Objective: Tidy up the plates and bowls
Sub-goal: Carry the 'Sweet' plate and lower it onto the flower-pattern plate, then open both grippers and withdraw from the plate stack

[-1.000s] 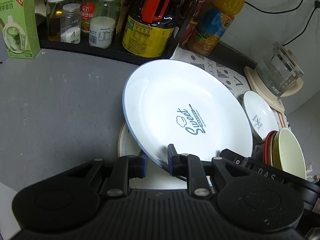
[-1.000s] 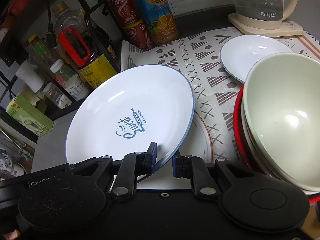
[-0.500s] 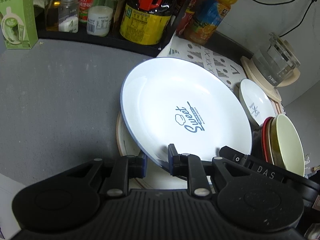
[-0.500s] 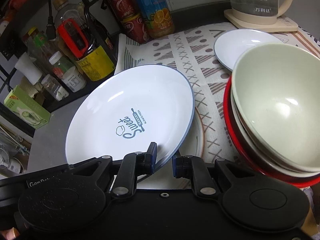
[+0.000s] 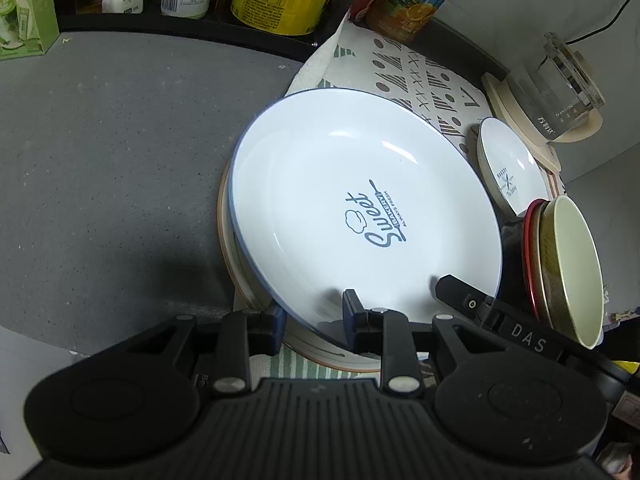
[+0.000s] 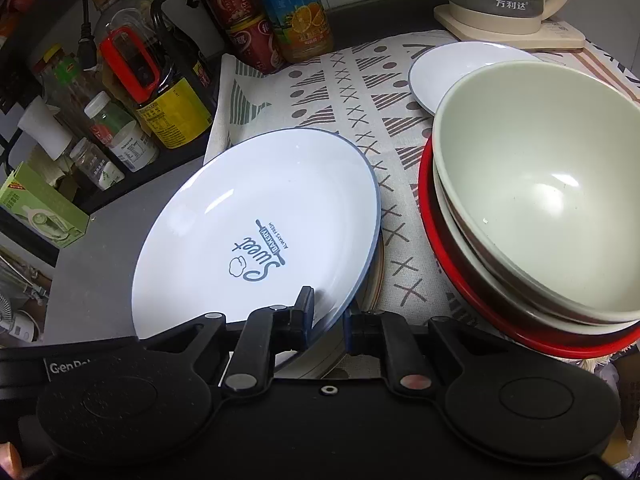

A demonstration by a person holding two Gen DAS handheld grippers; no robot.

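The left gripper (image 5: 313, 322) clamps the near rim of the large white "Sweet Bakery" plate (image 5: 360, 216), 1 finger above the rim and 1 below. The right gripper (image 6: 329, 316) pinches the same plate (image 6: 256, 236) at another point on its edge, so both grippers carry it together. The plate sits tilted just above a beige-rimmed plate (image 5: 234, 264) lying partly on the patterned cloth (image 6: 352, 92) and partly over the grey counter (image 5: 112, 152). To the right stands a stack of bowls (image 6: 532, 208), a pale green bowl uppermost and a red one at the bottom. Beyond it a small white plate (image 5: 510, 168) rests on the cloth, near the glass kettle (image 5: 560, 92). Bottles and cans (image 6: 256, 28) line the back.
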